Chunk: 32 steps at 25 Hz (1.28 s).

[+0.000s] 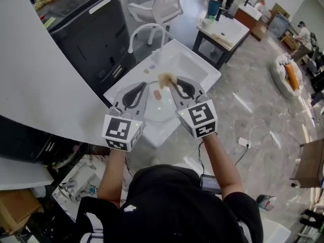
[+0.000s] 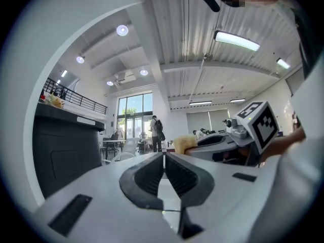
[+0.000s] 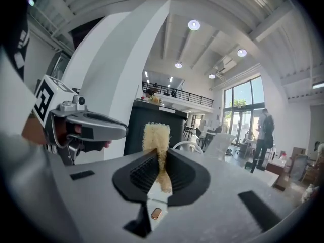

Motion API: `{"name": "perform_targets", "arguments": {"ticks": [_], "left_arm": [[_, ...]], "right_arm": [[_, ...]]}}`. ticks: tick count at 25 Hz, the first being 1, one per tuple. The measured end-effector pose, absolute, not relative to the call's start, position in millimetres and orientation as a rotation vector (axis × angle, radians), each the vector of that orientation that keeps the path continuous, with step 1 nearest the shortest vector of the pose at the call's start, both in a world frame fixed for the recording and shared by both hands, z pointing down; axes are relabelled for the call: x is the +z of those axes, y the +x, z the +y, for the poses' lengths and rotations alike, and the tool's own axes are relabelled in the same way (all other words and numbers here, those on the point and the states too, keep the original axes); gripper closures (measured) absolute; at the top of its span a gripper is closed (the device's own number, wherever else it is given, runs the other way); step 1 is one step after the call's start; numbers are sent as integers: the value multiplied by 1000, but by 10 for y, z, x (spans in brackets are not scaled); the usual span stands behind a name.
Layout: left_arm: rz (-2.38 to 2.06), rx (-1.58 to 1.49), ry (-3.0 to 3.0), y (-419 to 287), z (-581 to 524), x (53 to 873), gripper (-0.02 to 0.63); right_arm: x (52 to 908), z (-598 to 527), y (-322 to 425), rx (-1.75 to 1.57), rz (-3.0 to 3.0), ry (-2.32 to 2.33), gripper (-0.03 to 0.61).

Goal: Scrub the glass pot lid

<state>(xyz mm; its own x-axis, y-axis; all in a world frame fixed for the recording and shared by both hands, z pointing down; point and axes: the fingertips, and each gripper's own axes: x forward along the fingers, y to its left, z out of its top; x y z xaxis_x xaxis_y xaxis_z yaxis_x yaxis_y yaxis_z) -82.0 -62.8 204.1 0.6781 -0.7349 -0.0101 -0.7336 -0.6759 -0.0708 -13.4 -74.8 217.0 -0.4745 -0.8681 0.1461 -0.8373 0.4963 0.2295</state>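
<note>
I hold both grippers up side by side above a white sink (image 1: 204, 71). My right gripper (image 1: 172, 85) (image 3: 161, 155) is shut on a yellowish scrub sponge (image 1: 166, 78) (image 3: 155, 135), which sticks up past its fingertips. My left gripper (image 1: 144, 87) (image 2: 164, 156) has its jaws pressed together. Between the two grippers lies a small brownish knob (image 1: 157, 94) with a faint clear disc around it, which looks like the glass lid. Whether the left jaws pinch its rim I cannot tell. From the left gripper view the sponge (image 2: 184, 144) shows to the right.
A curved white faucet (image 1: 147, 31) stands behind the sink. A black cabinet (image 1: 88, 32) is at the left, beside a broad white curved wall (image 1: 30, 80). A white table (image 1: 225, 30) and a chair (image 1: 163, 5) stand farther off on the grey floor.
</note>
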Motion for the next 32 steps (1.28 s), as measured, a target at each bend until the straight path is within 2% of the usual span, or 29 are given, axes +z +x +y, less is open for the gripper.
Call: {"name": "perform_targets", "arguments": {"ticks": [13, 32], "left_arm": [[1281, 75, -2745, -506, -20, 1493, 601], [1411, 80, -2678, -323, 716, 1501, 601]], "right_arm": [[1675, -169, 231, -262, -2562, 1494, 558], [1630, 593, 480, -279, -2634, 1463, 558]]}}
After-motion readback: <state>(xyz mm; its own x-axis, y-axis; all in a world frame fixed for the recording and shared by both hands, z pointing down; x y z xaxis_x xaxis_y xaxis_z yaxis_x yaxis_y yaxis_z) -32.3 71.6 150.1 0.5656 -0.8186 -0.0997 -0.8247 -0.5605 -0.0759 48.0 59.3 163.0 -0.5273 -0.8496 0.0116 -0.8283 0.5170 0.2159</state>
